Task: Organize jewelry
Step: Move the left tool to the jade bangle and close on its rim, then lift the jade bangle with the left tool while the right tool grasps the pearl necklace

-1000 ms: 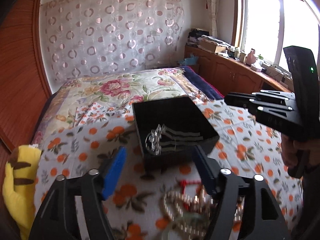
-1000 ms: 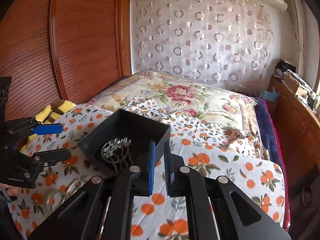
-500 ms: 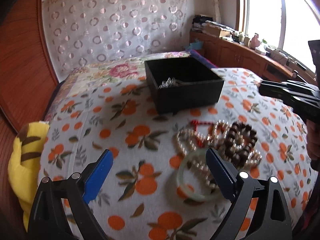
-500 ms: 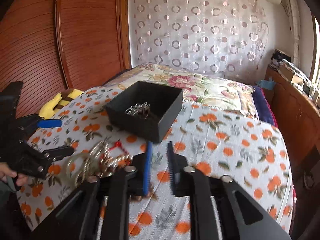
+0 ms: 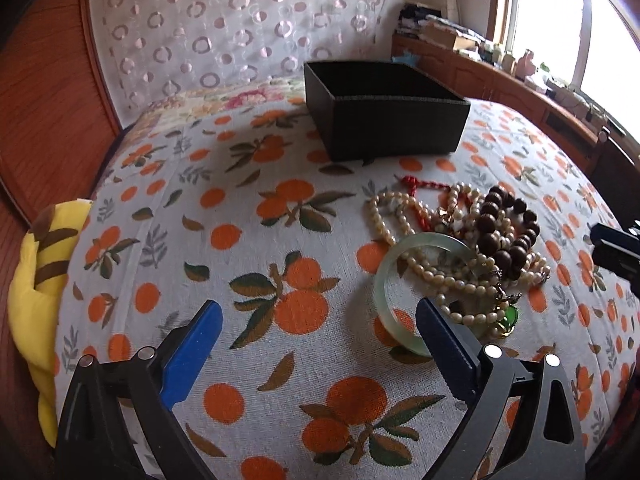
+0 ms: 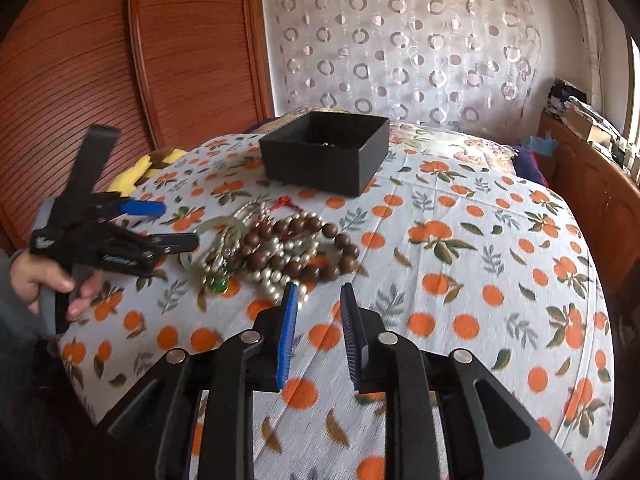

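Note:
A black open box (image 5: 386, 110) stands at the far side of the orange-print bedspread; it also shows in the right wrist view (image 6: 326, 152), with something silvery inside. A pile of jewelry lies in front of it: pearl strands (image 5: 440, 276), dark brown wooden beads (image 5: 500, 232), a red cord (image 5: 424, 184) and a pale green jade bangle (image 5: 394, 276). My left gripper (image 5: 316, 316) is open wide and empty, its right finger beside the bangle. My right gripper (image 6: 318, 300) is open a little and empty, just right of the pile (image 6: 280, 248).
A yellow striped plush toy (image 5: 38, 276) lies at the bed's left edge. A wooden panelled wall (image 6: 120, 60) stands left, a wooden cabinet (image 5: 520, 92) with clutter under the window to the right. A patterned curtain (image 6: 400, 40) hangs behind the bed.
Both grippers have pulled back from the box and lowered toward the jewelry pile. The right gripper has opened slightly. The left gripper stays open wide.

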`<state>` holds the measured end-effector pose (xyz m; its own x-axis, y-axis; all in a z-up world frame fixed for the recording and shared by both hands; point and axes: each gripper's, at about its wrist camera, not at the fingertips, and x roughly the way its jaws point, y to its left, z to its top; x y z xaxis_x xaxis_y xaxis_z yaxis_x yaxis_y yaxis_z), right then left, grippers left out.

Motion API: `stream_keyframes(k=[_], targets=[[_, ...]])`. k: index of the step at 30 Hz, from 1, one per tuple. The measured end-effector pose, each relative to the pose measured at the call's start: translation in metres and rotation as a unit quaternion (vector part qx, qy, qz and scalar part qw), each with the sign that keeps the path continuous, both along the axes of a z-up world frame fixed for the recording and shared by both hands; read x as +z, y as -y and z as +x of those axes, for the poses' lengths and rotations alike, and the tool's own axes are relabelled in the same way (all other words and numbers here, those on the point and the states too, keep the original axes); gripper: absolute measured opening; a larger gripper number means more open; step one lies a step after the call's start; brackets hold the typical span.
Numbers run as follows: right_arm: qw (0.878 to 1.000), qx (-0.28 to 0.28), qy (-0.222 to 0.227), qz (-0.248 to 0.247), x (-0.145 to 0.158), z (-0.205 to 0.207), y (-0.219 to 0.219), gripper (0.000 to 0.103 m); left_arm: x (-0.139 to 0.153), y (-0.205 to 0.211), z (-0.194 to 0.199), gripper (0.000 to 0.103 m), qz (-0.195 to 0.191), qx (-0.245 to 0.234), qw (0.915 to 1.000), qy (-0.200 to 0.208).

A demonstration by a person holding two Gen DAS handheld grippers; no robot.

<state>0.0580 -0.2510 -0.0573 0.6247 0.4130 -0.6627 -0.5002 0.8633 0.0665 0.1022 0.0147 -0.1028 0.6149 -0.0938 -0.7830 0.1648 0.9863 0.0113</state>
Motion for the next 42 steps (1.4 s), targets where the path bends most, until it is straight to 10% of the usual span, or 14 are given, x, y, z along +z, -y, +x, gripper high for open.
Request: stream_keyframes(k=[20,27,32,42], targets=[[1.0,0.009,-0.014,0.006,-0.02,-0.01,-0.003,0.026,-0.002,0.005,0.0,0.095,0.001,-0.017,0.9998,-0.012],[1.0,0.011,-0.012,0.005,-0.02,-0.01,-0.003,0.026,0.009,0.011,0.005,0.031,-0.021,-0.033,0.9992,0.001],[1.0,0.012,-0.012,0.004,-0.02,-0.01,-0.003,0.026,0.008,0.014,0.004,0.009,-0.029,-0.05,0.9983,0.003],[1.0,0.008,-0.017,-0.016,-0.023,-0.008,-0.011,0.026,0.048,-0.001,-0.034,0.007,-0.049,-0.015,0.9941,0.096]])
